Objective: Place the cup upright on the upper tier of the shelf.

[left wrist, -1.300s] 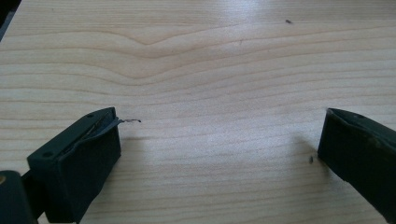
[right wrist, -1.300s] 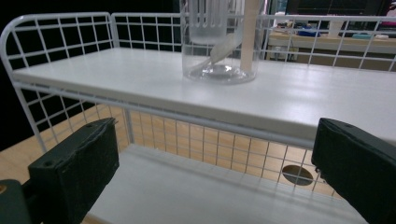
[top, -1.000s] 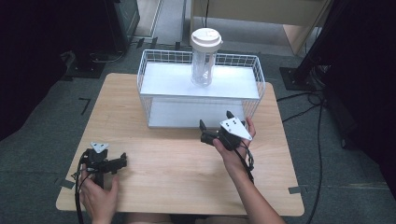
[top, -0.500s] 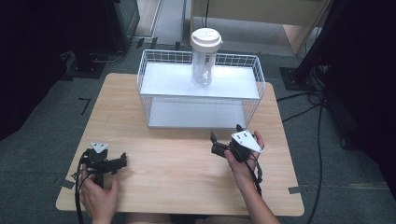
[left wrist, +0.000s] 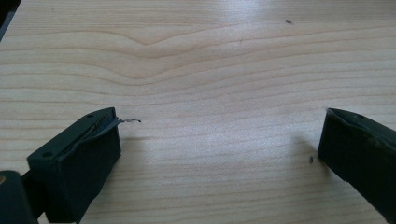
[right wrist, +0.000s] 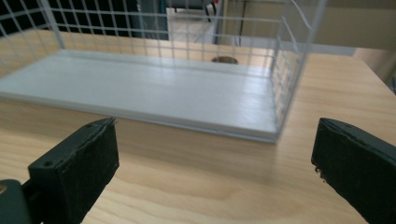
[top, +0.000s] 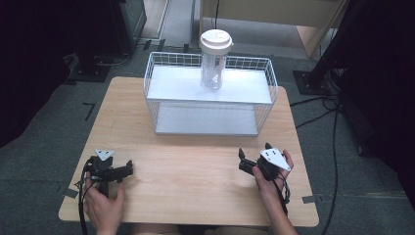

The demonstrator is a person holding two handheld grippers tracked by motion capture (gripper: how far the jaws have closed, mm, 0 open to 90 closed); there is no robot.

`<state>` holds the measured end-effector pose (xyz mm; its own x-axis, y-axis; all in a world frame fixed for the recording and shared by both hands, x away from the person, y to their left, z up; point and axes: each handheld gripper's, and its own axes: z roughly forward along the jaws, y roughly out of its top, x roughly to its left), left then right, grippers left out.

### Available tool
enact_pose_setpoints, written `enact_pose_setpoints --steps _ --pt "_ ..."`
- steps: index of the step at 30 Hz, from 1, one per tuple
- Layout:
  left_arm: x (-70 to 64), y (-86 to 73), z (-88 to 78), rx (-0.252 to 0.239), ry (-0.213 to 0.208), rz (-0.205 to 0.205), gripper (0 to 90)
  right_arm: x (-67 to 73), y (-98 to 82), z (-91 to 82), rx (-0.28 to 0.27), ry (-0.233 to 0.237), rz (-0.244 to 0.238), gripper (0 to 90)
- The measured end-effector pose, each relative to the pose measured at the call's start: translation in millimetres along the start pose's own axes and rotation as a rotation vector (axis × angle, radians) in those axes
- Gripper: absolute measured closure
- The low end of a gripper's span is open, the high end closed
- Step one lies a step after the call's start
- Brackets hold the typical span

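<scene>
A white wire rack (top: 266,105) with two white shelves stands at the far middle of the wooden table (top: 195,171). A clear tumbler with a white lid (top: 214,61) stands upright on its top shelf. My left gripper (top: 128,168) rests near the front left corner, open, with only bare wood between its jaws (left wrist: 219,126). My right gripper (top: 253,152) is at the front right, open and empty, in front of the rack. In the right gripper view (right wrist: 215,130) the jaws face the rack's lower shelf (right wrist: 140,93) and its right wire wall (right wrist: 285,70).
Bare wood lies between the two grippers and the rack. Cables (top: 328,105) run across the grey floor to the right of the table. Dark furniture and stands surround the table at the back and sides.
My right gripper has drawn back from the rack toward the table's front right edge, still open. The left gripper has stayed where it was.
</scene>
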<state>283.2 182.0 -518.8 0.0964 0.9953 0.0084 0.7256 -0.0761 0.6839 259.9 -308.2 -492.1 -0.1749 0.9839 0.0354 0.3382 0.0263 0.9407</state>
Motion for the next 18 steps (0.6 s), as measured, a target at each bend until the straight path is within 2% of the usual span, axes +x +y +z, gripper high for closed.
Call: enact_pose_setpoints --steps 10,18 --pt "-0.4 -0.1 0.2 -0.002 -0.003 0.003 0.0 -27.6 -19.7 -11.7 0.058 -0.056 -0.001 0.9" --pt "-0.4 -0.1 0.2 -0.002 -0.003 0.003 0.0 -41.5 -33.6 -19.8 0.103 -0.09 -0.022 0.9"
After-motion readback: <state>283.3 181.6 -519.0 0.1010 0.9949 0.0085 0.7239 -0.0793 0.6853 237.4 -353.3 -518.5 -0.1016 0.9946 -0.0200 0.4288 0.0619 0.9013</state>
